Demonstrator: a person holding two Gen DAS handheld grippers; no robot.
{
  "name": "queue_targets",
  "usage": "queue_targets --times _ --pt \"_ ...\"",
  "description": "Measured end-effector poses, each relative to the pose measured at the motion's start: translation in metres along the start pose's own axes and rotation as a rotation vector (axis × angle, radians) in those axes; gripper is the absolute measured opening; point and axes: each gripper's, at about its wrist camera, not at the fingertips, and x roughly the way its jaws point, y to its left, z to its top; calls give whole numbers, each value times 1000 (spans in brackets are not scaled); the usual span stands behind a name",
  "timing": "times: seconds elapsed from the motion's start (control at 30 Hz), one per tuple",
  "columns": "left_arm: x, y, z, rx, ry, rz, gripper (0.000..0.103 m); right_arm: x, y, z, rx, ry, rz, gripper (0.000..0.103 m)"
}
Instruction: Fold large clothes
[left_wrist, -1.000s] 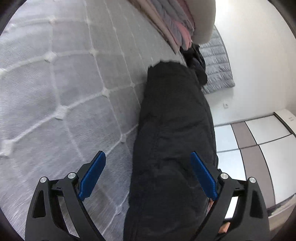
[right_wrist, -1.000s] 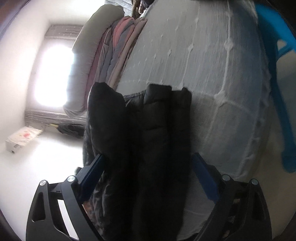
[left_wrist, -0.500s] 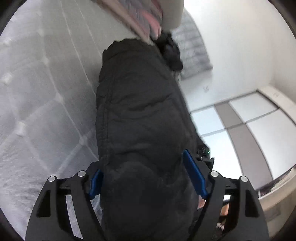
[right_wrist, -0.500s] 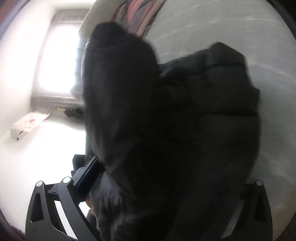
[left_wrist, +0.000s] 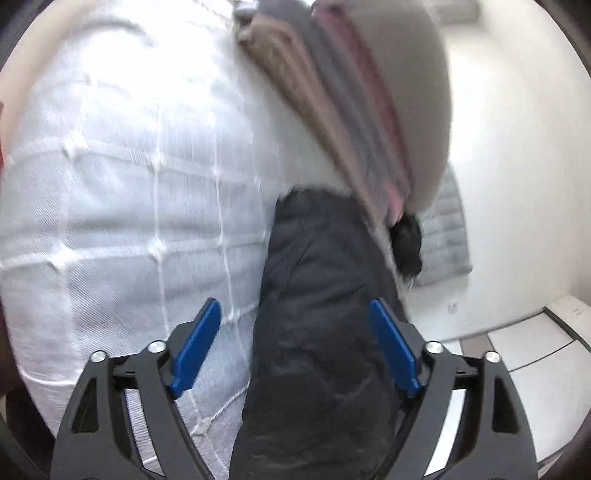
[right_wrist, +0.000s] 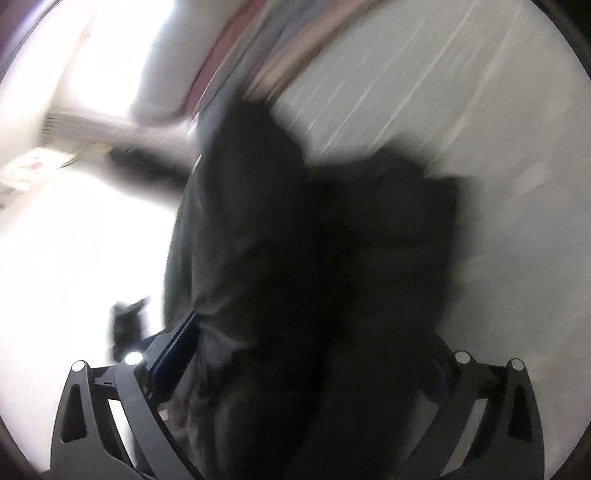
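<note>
Black padded jacket (left_wrist: 321, 295) is seen lying folded lengthwise along the edge of the bed (left_wrist: 129, 184), just beside a stack of folded clothes (left_wrist: 332, 92). Left gripper (left_wrist: 295, 325) is held over it, fingers spread and just opened wider; jacket is between them, but the left pad is clear of the fabric, so nothing is gripped. Right gripper (right_wrist: 317, 332) is at its widest, just opened further, with jacket bulk filling the span; view is blurred and one pad is hidden, so a grip cannot be told. Risks judged: puffy layers could spring apart once released, undoing the fold; jacket sits close to the bed edge, so a nudge could slide it off to the floor (left_wrist: 535, 350); a thin pinch could lift only the top layer.
</note>
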Motion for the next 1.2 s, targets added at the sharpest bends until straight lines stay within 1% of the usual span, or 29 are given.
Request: queue_targets --times 0.03,0.07,0.1,0.13,0.2,0.23,0.27,0.3,0.33,0.37,0.43,0.5,0.57,0.6,0.63,0.67,0.7,0.73,0.77,0.83,0.9,0.93,0.97,1.0,1.03,1.1,1.13,1.2 --pt "-4 -4 -1 15 -15 2 83 -13 4 0 -18 -58 -30 98" --pt "-4 -7 -4 28 -16 -1 83 -31 13 1 -41 -135 -53 98" --pt "-2 -12 -8 40 -11 -14 83 -44 24 2 -64 -200 -65 98" --pt "-1 -16 -14 49 -3 -26 84 -56 43 5 -102 -269 -48 98" --pt "13 -32 -18 90 31 -35 84 -55 75 9 -170 -291 -12 98" --pt "6 -30 -15 107 35 -33 84 -46 99 14 -217 -275 -4 98" --pt "8 -34 -20 131 42 -27 84 -35 112 16 -239 -256 4 98" --pt "12 -38 -25 155 57 -29 84 -16 124 19 -255 -215 10 98" --pt "14 -40 -28 167 68 -32 84 2 127 20 -252 -172 9 98" --pt "18 -43 -32 180 78 -31 84 29 130 23 -237 -144 -2 98" --pt "24 -45 -34 195 90 -27 84 57 115 29 -209 -120 -56 98" --pt "28 -46 -36 189 100 -23 85 82 87 33 -176 -134 -74 97" --pt "27 -44 -35 177 111 -29 85 81 76 30 -137 -161 -68 97" --pt "27 -44 -35 176 113 -34 85 74 76 29 -131 -152 -77 96" --pt "27 -44 -35 181 109 -35 85 72 81 28 -140 -133 -105 96" --pt "26 -46 -36 189 103 -37 85 69 90 25 -151 -121 -128 96" --pt "24 -49 -36 201 94 -38 85 66 95 35 -162 -116 -142 96" --pt "20 -53 -38 215 84 -38 85 65 107 34 -179 -120 -146 96" --pt "19 -57 -40 233 72 -40 85 62 124 40 -197 -127 -137 96" --pt "19 -64 -45 266 55 -48 85 58 151 43 -272 -150 -112 96" --pt "22 -76 -53 314 46 -67 85 59 164 43 -287 -158 -108 96" --pt "23 -81 -57 330 46 -81 85 64 163 44 -275 -156 -108 96" --pt "27 -87 -63 357 56 -99 85 72 155 46 -249 -149 -127 96" --pt "34 -92 -69 389 73 -96 86 83 143 46 -222 -146 -149 96" --pt "41 -95 -73 414 84 -73 86 98 130 47 -206 -145 -169 97" --pt "55 -98 -82 473 105 -19 87 109 110 44 -201 -144 -176 97" --pt "64 -97 -86 497 110 40 87 104 109 45 -184 -147 -157 96" --pt "67 -95 -89 516 122 86 87 88 117 42 -179 -154 -144 96"
